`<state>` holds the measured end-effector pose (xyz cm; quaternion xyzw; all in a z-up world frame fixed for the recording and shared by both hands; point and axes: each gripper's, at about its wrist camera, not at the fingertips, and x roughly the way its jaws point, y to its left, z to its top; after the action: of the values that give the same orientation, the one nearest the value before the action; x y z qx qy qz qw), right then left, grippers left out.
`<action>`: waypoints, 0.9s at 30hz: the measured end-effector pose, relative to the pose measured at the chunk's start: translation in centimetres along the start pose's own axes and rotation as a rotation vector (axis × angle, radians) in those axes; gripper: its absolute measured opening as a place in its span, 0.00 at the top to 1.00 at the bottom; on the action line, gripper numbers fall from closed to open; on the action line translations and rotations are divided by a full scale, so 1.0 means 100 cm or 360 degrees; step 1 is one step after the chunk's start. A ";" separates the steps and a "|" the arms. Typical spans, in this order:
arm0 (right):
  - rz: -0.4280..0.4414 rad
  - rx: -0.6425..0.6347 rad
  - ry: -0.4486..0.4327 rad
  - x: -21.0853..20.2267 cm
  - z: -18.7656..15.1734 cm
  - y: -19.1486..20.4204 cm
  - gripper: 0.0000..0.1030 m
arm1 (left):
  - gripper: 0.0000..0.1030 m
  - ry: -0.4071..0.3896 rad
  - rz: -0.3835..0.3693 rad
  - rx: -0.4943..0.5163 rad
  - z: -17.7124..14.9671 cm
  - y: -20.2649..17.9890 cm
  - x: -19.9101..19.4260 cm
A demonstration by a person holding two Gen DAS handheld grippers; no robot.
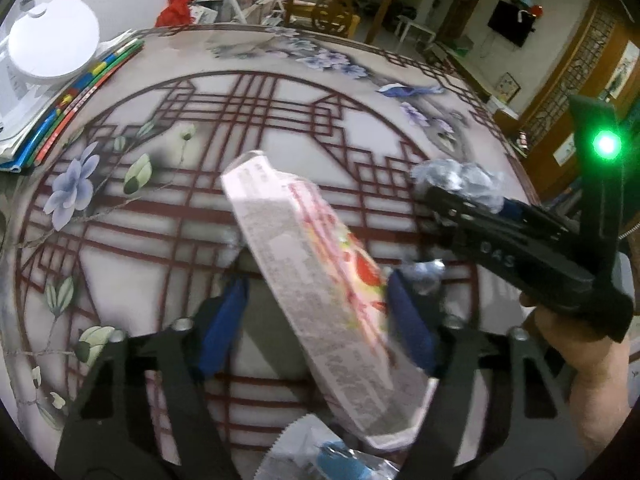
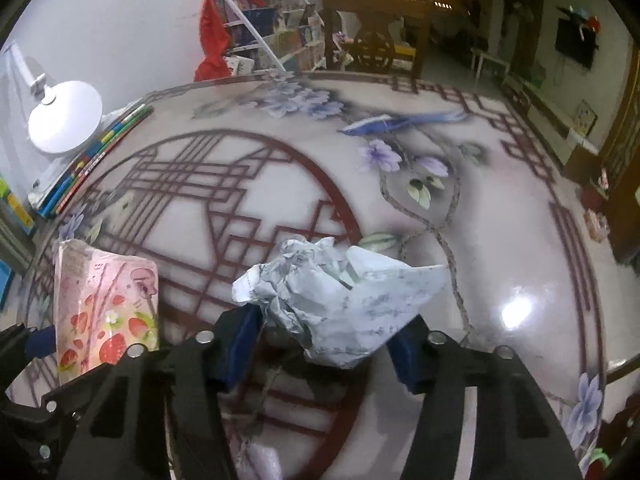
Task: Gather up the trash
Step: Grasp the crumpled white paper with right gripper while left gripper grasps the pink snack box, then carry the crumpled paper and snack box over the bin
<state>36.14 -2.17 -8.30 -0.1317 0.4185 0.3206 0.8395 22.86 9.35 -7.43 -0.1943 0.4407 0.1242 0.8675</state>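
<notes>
Presently: both trash items judged lifted, carry-off to a bin still to be done; no bin is seen

The flat pink strawberry-printed carton [image 1: 320,280] is held tilted between the left gripper [image 1: 320,316] pads; the crumpled white paper wad [image 2: 332,300] is clamped in the right gripper [image 2: 324,344], above the lattice-patterned table [image 2: 520,240]

Tabletop [image 2: 248,184] centre open; books [image 2: 86,160], lamp [image 2: 64,120] crowd far-left edge.
</notes>
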 end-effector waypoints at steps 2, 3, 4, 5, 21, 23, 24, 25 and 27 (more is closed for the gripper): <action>0.0013 -0.0015 -0.0005 -0.003 0.000 0.002 0.50 | 0.50 -0.0002 -0.0020 0.0035 -0.001 -0.005 -0.003; 0.0014 -0.0015 -0.0006 -0.004 0.000 0.002 0.50 | 0.51 -0.0010 -0.0026 0.0053 -0.001 -0.006 -0.005; 0.0016 -0.0011 -0.0009 -0.006 -0.001 0.002 0.50 | 0.53 -0.0016 -0.0031 0.0067 -0.002 -0.008 -0.007; 0.0020 -0.0011 -0.0011 -0.009 -0.002 0.002 0.50 | 0.55 -0.0018 -0.0034 0.0074 -0.003 -0.009 -0.008; 0.0038 0.0000 -0.0136 -0.087 -0.010 0.008 0.50 | 0.75 -0.0144 -0.0111 0.0098 -0.006 -0.008 -0.055; 0.0040 -0.0005 -0.0154 -0.096 -0.011 0.009 0.50 | 0.75 -0.0171 -0.0122 0.0114 -0.007 -0.011 -0.064; 0.0042 -0.0003 -0.0164 -0.102 -0.012 0.009 0.50 | 0.75 -0.0192 -0.0127 0.0134 -0.008 -0.014 -0.071; 0.0046 0.0000 -0.0171 -0.107 -0.012 0.010 0.50 | 0.75 -0.0214 -0.0127 0.0159 -0.008 -0.018 -0.077; 0.0047 0.0011 -0.0191 -0.119 -0.015 0.009 0.50 | 0.75 -0.0249 -0.0132 0.0207 -0.009 -0.026 -0.087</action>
<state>29.34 -7.34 0.20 -0.1030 0.3703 0.3389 0.8587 18.18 6.28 -0.29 -0.1453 0.3703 0.0740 0.9145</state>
